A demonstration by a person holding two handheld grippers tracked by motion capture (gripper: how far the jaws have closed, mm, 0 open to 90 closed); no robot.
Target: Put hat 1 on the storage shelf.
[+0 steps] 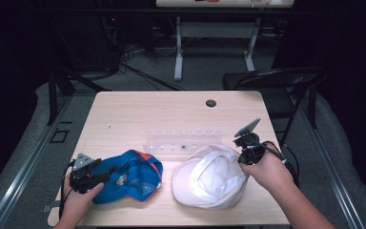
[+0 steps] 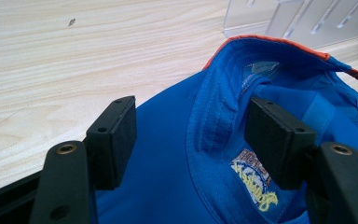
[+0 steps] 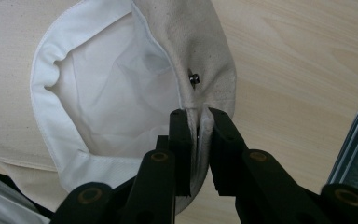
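On the desk (image 1: 124, 114), two caps lie side by side, both inside up. At the far right edge of the white cap (image 1: 209, 179), the right claw (image 3: 198, 135) is pinched narrow on the rim fabric. The left claw (image 2: 191, 140) stands wide over the blue cap (image 2: 177, 186), one pad inside the crown, gripping nothing. This looks like the grasping step; next, the left claw probably needs to close on the blue sweatband.

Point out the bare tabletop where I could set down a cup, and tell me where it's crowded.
Free: the far half of the table, between the clear rack and the far edge, apart from the cable hole. Crowded: the near half, taken by the blue cap, white cap and both grippers.
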